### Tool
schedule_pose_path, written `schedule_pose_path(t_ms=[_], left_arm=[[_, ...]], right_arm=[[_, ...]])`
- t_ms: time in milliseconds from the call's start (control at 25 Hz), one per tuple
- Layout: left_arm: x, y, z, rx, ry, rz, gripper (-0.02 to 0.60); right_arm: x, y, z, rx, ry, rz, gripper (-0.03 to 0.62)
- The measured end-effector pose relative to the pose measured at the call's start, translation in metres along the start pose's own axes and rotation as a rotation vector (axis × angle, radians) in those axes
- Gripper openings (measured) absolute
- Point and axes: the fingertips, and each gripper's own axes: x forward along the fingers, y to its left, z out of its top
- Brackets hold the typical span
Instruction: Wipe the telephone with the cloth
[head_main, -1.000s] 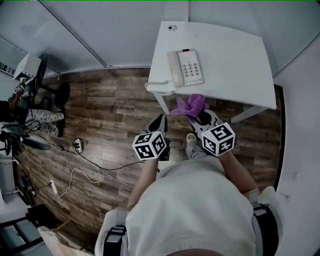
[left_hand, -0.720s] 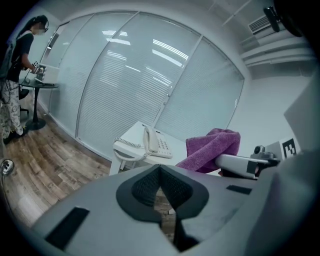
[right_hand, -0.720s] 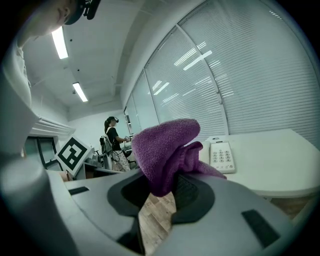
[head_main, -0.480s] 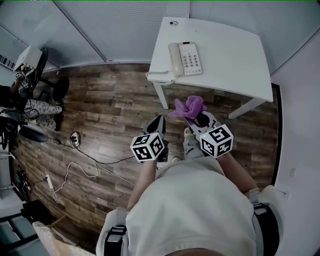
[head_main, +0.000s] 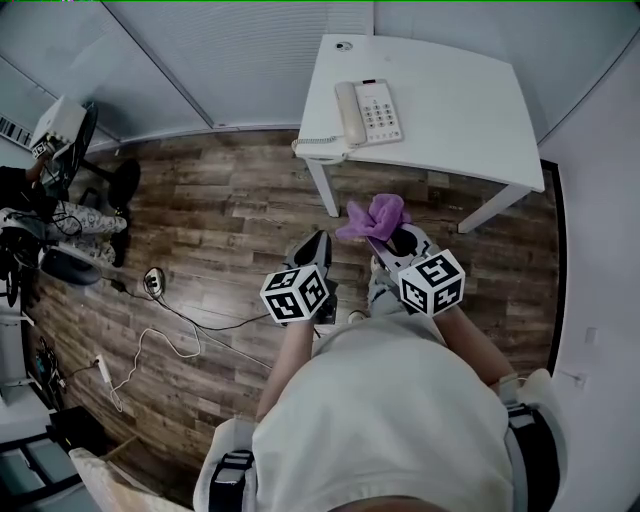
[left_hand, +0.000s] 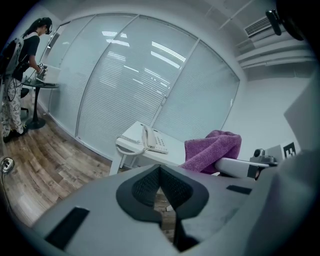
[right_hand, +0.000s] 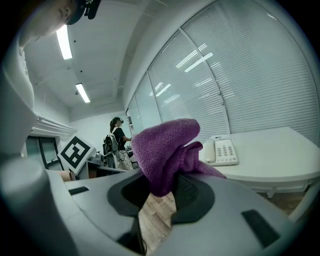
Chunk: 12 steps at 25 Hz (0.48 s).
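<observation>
Both grippers have drawn back from the counter (head_main: 470, 110) since a second ago. The purple cloth (head_main: 375, 216), then over its near edge, now hangs above the wood floor (head_main: 220, 210). The right gripper (head_main: 388, 240) has its fingers (right_hand: 194, 192) clenched on the cloth, which bunches above them. Just beside it, the left gripper (head_main: 318, 245) has its fingers (left_hand: 145, 189) pressed together on nothing. The telephone (head_main: 368, 112) lies on the counter's left part, well apart from the cloth.
</observation>
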Motion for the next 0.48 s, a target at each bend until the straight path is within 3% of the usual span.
schedule_pose_path(t_ms=[480], left_arm=[[0.0049,-0.0082,-0.0002,-0.008,0.002,-0.023,0.02]], right_arm=[[-0.0018,-0.0077,-0.0045,0.004,0.022,-0.046,0.112]])
